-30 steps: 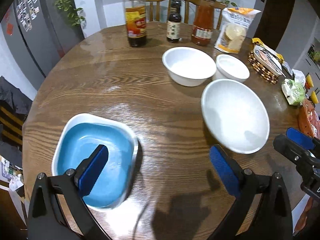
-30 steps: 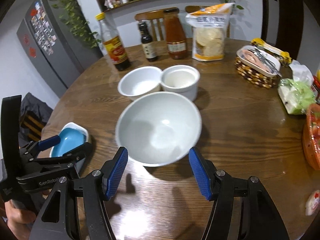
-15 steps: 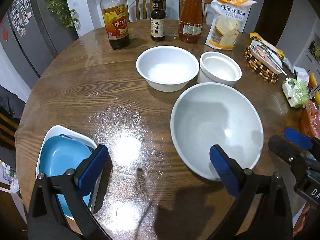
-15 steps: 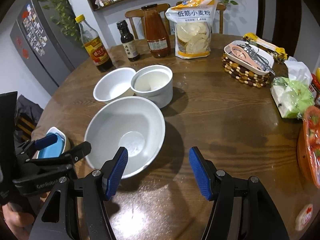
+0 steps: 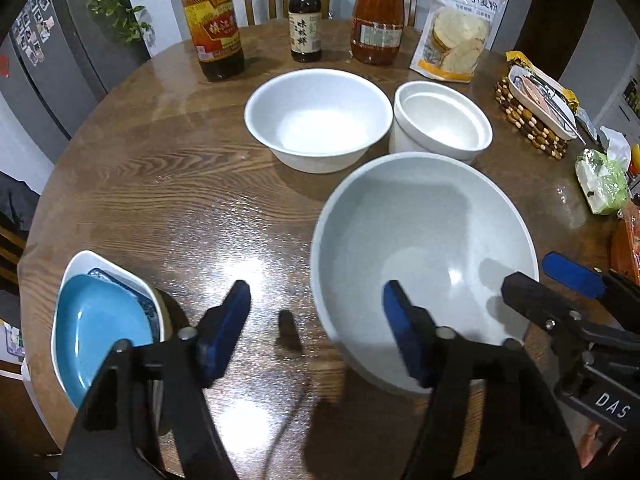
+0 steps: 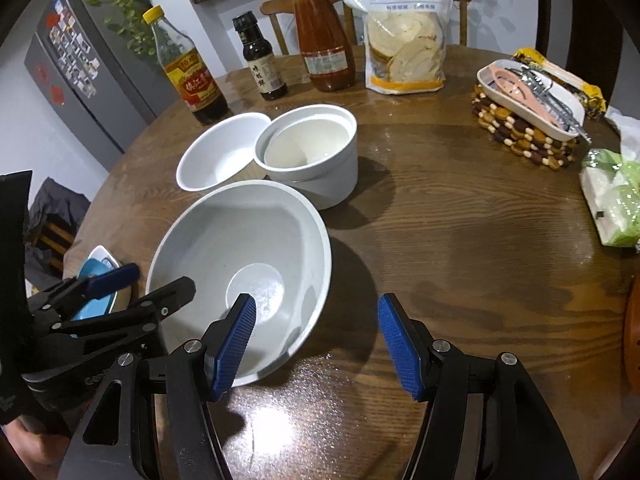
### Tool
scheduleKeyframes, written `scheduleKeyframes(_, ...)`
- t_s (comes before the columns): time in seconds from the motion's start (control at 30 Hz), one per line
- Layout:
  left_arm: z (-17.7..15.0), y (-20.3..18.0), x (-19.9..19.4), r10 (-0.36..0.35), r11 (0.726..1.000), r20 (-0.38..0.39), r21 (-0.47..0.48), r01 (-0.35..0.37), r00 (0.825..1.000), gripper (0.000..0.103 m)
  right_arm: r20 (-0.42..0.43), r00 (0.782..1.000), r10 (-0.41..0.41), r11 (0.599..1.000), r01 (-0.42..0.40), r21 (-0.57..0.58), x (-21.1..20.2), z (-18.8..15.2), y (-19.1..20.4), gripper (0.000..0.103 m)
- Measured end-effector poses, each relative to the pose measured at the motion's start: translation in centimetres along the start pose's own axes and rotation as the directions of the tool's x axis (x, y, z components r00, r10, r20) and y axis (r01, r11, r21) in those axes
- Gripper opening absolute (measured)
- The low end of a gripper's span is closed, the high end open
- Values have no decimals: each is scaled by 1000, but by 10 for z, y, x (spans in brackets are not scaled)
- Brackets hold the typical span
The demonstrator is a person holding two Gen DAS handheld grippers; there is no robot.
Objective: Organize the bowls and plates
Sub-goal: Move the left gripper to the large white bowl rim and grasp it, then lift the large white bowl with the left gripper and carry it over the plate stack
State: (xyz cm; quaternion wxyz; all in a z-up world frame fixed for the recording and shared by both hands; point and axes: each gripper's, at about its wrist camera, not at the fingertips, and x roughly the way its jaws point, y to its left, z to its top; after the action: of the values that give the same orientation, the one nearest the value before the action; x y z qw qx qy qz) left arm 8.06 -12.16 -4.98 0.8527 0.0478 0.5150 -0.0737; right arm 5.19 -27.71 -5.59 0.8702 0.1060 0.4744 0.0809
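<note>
Grey bowl (image 5: 424,256) sits on wooden table (image 5: 160,184), left gripper (image 5: 316,332) wide open, holding nothing, right pad over bowl's near rim; blue plate (image 5: 100,328) left of bowl. Right view: right gripper (image 6: 316,344) wide open, empty, straddling bowl's (image 6: 240,264) near-right rim; white bowls (image 6: 224,152) just behind.

Flour bag (image 6: 404,36): "低筋小麦粉"; right hand-held gripper (image 5: 560,280): "DAS".

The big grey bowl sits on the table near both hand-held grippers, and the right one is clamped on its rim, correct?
Not quite. In the right wrist view the right hand-held gripper is open around the big grey bowl's near rim, not clamped. The bowl does sit on the table near both.
</note>
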Motion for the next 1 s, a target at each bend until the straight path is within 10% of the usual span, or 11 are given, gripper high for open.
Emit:
scheduleKeyframes(0.2,1,-2,7,-35,999,-19,-17,35,999,24,-23,999,28,1000,-28,0,9,2,-1,64)
scheduleKeyframes(0.5,3,-2,13,-66,998,-25,-25,66,997,18,-83,992,93,995,-91,30,24,2,-4,26)
scheduleKeyframes(1.0,1,1,-1,-74,997,21,-4,74,997,16,-55,995,79,996,-77,34,11,1,1,23)
